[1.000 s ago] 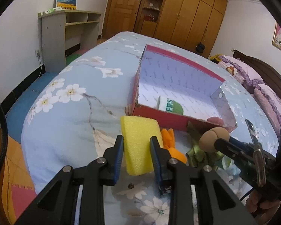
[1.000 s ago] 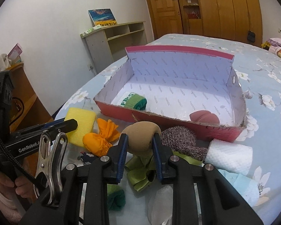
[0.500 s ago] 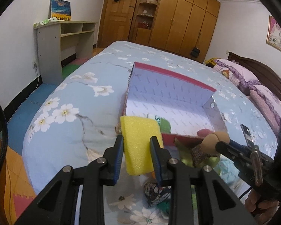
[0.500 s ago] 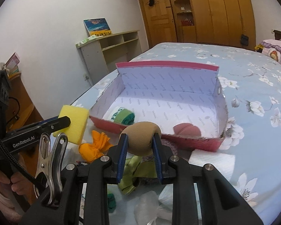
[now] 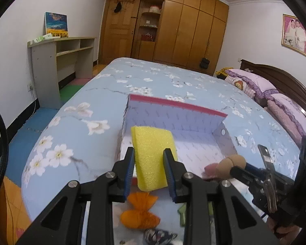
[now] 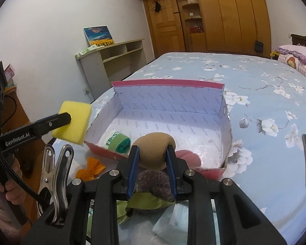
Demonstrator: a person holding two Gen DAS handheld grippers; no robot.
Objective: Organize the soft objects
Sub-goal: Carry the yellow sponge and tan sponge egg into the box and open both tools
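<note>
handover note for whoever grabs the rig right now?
Left gripper: jaws shut on the yellow sponge, held in the air at the box's near-left corner.
Right gripper: jaws shut on the tan sponge, at the near wall.
Done: green sock roll and a pink item lie in the red box.
Left: drop both sponges in; then the orange cloth, knit ball, green fabric on the bed.

Porous, matt foam on the yellow sponge (image 5: pixel 153 155), pinched between the ribbed blue pads (image 5: pixel 130 171) of matt black plastic fingers, and the tan ball (image 6: pixel 154 153) looks like smooth, dull foam too. The box (image 6: pixel 169 106) is printed cardboard, white inside with red edges. Shiny metal spring clip (image 6: pixel 55 175), printed cotton bedspread (image 5: pixel 173 81), glossy wooden wardrobe (image 5: pixel 185 28).
</note>
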